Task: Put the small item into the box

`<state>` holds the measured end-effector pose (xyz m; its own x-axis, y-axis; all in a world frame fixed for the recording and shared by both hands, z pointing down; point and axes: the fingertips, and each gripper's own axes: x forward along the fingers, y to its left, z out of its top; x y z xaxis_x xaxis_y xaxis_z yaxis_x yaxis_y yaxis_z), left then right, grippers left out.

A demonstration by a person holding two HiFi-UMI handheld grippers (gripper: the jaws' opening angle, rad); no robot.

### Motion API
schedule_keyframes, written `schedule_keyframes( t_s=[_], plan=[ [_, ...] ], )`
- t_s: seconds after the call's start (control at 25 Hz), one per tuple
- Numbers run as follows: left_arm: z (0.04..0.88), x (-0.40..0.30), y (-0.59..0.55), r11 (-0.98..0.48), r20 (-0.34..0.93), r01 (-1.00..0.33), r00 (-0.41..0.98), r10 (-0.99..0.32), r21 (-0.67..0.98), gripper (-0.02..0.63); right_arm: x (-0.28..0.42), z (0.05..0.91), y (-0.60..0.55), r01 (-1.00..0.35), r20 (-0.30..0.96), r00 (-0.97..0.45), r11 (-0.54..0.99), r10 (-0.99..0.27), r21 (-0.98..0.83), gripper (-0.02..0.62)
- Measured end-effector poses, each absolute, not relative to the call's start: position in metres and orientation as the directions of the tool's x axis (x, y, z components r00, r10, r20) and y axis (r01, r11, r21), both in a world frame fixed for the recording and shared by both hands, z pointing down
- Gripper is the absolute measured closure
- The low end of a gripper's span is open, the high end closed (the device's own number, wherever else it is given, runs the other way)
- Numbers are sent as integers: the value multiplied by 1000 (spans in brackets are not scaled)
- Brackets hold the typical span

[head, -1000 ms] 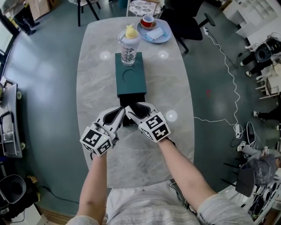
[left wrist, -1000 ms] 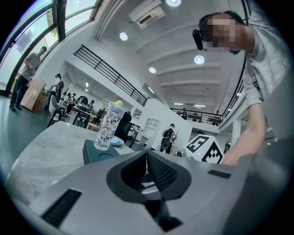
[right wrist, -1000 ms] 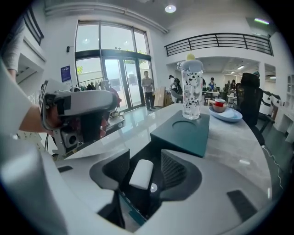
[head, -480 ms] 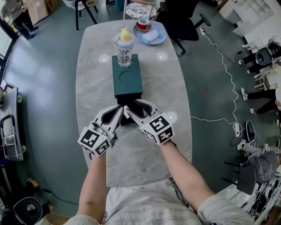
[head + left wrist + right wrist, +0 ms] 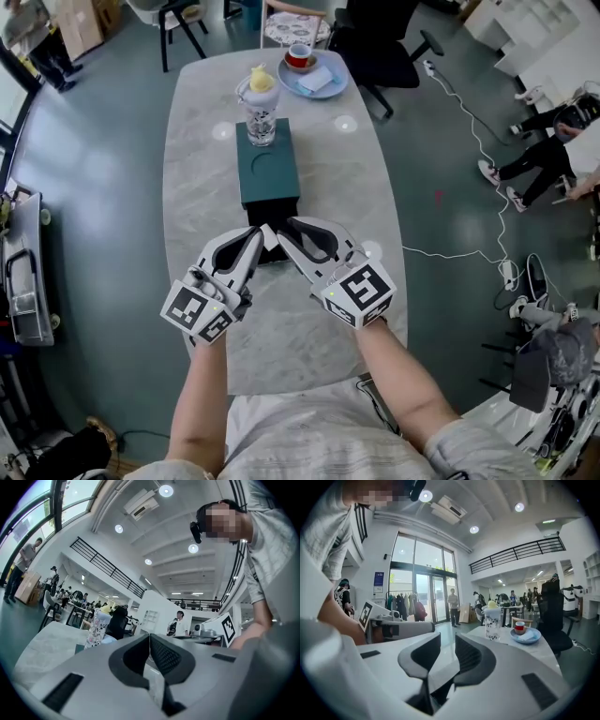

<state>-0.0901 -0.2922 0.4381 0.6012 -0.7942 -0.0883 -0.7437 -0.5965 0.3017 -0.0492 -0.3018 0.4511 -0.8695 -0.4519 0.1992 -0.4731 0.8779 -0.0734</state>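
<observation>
Seen from the head view, the left gripper (image 5: 260,234) and right gripper (image 5: 283,228) come nearly tip to tip at the open near end of the dark green box (image 5: 270,169) on the marble table (image 5: 197,187). Each gripper's own view adds more. The left jaws are pressed together and empty. The right jaws have just been closing, stand narrowly apart and are also empty. The small item cannot be made out.

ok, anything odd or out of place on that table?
One thing: the patterned cup stands upright on the far end of the green box, the box that the item should go into. Nothing looks spilled, tipped or damaged, and the box lies straight along the table.
</observation>
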Motion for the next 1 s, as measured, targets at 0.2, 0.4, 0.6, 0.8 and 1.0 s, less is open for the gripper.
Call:
schedule_keyframes(
  t_s=[0.2,0.4,0.6,0.8,1.0],
  plan=[
    [412,-79,-280,-621,-130,-734,611,-781,275,586,-39,412,-287,-469,100,-880,883,-464,-32,542],
    [389,-66,-264,-642,-153,-728,625,-765,239,586,-25,382,-275,-481,27,-877,876,-480,-30,566],
    [376,-55,-253,-663,-166,-716,643,-748,219,584,-13,367,-265,-486,-7,-874,873,-487,-29,574],
    [369,-47,-245,-678,-165,-710,657,-735,193,586,-7,358,-256,-483,-23,-875,876,-483,-24,576],
    [358,-38,-235,-699,-164,-698,679,-716,156,585,-1,350,-247,-485,-37,-873,874,-486,-31,577]
  ],
)
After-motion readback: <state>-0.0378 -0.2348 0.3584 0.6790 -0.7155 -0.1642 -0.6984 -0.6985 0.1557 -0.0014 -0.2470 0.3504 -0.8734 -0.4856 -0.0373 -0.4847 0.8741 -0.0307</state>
